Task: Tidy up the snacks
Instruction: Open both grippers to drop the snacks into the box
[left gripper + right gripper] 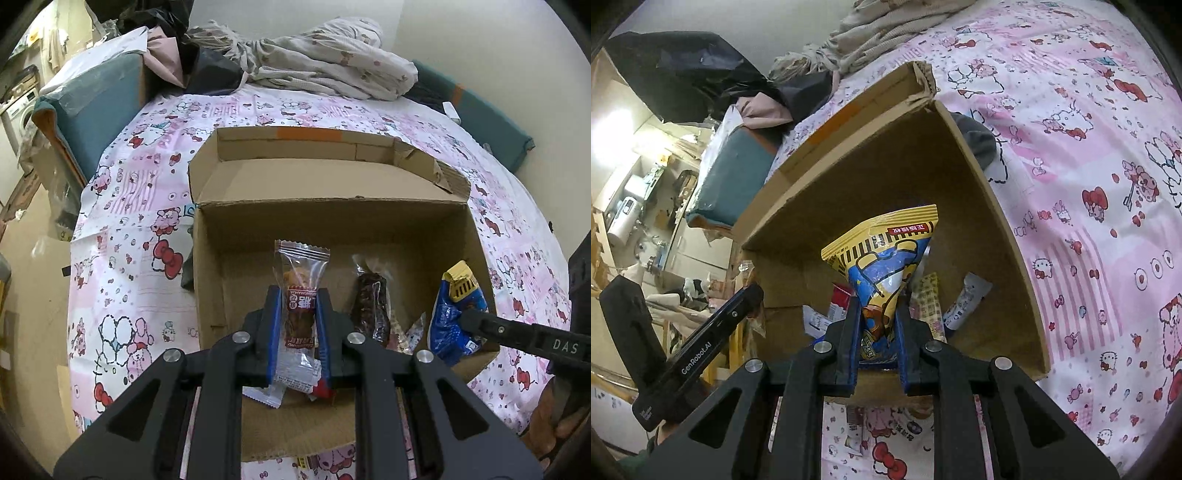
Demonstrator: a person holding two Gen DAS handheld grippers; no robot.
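Crinkly clear-plastic snack packet with red label [300,295] pinched mid-body by left gripper [297,325]; blue-yellow foil snack bag [882,258] pinched at waist by right gripper [878,332], above open brown cardboard box [207,266]. Both likely light, soft, slippery, contents crushable; mid-body hold best.

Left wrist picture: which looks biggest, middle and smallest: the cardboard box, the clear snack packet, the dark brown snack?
1. cardboard box, far the largest.
2. clear snack packet, held in the left gripper; nearness enlarges it.
3. dark brown snack, lying in the box; these two look close, so unsure.

Inside the matt brown corrugated-cardboard box [369,218] are a glossy clear-plastic snack wrapper [299,295] and a shiny blue-and-yellow foil snack bag [886,258]; beneath the box lies a smooth pink printed cloth sheet [140,229].
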